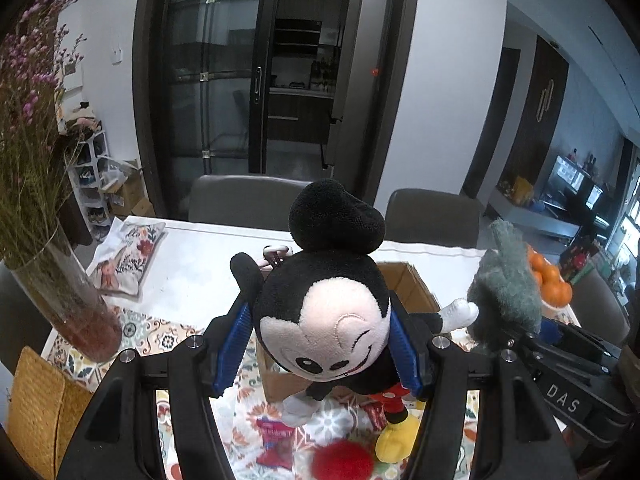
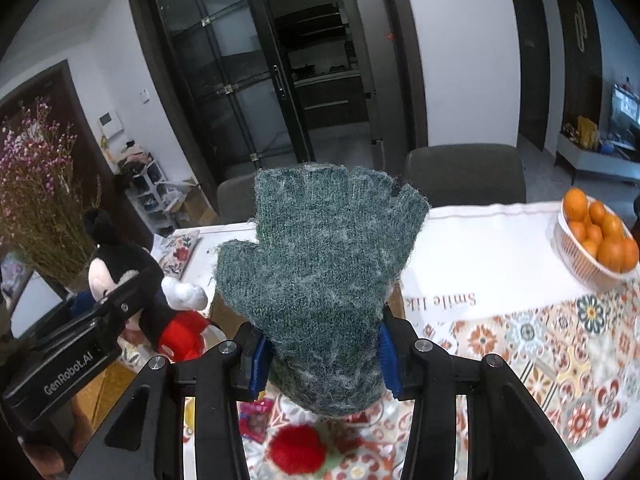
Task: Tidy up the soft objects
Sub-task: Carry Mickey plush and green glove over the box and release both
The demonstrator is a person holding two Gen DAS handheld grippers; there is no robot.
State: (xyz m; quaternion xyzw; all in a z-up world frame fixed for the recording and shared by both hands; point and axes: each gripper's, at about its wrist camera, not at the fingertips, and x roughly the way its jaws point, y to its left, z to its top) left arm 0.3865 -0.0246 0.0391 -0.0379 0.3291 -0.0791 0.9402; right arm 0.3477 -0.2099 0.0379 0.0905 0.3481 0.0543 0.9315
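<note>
At frame centre, the mouse plush (image 1: 324,320) is clamped by its head in the left gripper (image 1: 322,344). The green glove (image 2: 320,276) is pinched at its cuff by the right gripper (image 2: 322,356). Both are held above the cardboard box (image 1: 404,284), presumably for dropping in.

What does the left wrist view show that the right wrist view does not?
Only the left wrist view shows the glass vase under the dried flowers and the woven yellow mat. Only the right wrist view shows "Smile" printed on the white tablecloth. Both show the black-eared mouse plush in the left gripper, the fuzzy green knitted glove in the right gripper, and the red pompom.
</note>
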